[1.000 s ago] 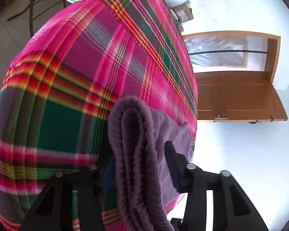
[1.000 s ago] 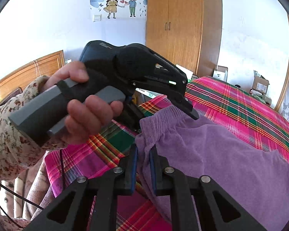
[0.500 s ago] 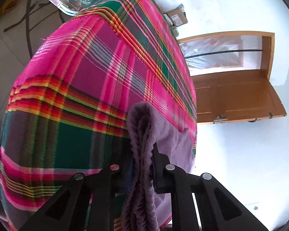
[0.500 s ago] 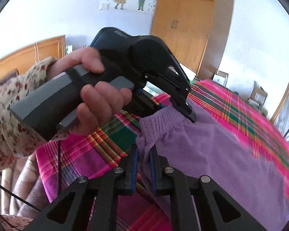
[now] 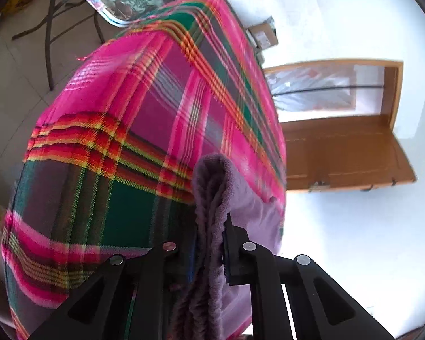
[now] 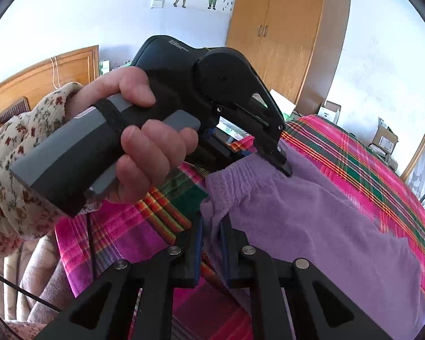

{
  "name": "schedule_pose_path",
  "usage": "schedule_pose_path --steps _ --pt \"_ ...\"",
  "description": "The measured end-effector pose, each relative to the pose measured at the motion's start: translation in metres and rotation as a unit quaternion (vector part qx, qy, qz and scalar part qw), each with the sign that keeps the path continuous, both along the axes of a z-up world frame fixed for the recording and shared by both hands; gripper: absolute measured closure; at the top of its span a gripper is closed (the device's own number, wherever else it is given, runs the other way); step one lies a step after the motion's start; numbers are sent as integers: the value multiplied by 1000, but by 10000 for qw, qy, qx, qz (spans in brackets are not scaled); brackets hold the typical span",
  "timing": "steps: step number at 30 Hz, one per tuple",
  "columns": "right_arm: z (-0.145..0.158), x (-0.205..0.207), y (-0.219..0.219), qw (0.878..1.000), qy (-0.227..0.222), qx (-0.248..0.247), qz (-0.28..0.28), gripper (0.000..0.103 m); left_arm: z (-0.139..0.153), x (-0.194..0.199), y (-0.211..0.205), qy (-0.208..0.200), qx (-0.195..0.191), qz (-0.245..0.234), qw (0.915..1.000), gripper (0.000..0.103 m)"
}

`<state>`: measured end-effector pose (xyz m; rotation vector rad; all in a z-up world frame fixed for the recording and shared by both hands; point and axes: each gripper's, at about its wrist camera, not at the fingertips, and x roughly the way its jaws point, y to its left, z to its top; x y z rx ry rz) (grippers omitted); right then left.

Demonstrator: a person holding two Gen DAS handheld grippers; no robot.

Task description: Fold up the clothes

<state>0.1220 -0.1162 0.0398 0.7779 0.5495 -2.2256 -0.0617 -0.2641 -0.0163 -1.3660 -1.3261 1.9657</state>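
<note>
A purple fleece garment (image 6: 311,218) lies on a pink, green and red plaid blanket (image 6: 368,170). My right gripper (image 6: 212,243) is shut on one end of its ribbed waistband. My left gripper (image 5: 211,240) is shut on the bunched waistband (image 5: 212,187), which stands up between its pads. In the right wrist view the left gripper (image 6: 277,161) pinches the same waistband a little farther along, held by a hand (image 6: 144,141) in a floral sleeve.
The plaid blanket (image 5: 127,141) covers a bed that drops off to a tiled floor (image 5: 11,79) with a folding table's legs. A wooden door (image 5: 348,153), a wardrobe (image 6: 283,34) and cardboard boxes (image 6: 385,138) stand around the bed.
My left gripper has closed from wide open onto the purple waistband, gathering it into a narrow ridge. The right gripper kept its grip and both views shifted slightly.
</note>
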Motion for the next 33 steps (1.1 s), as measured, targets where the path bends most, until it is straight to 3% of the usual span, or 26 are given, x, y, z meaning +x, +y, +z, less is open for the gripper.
schedule_pose_path --steps 3,7,11,20,23,33 --pt "-4 -4 -1 10000 -62 26 18 91 -5 0 -3 -90 -72 63 9999 89" --pt "-7 -11 0 9997 -262 17 -3 91 -18 2 -11 -262 166 233 9992 91" --pt "-9 -13 1 9994 -360 14 -5 91 -12 4 -5 -212 -77 193 9996 91" --pt "-11 -25 5 9983 -577 -53 -77 91 -12 2 -4 -316 -56 267 9991 91" --pt "-11 -29 9 9975 -677 -157 -126 91 -7 0 1 -307 -221 262 9989 87" --pt "-11 -33 14 9975 -645 -264 -125 91 -1 -5 8 -313 -501 254 9979 88"
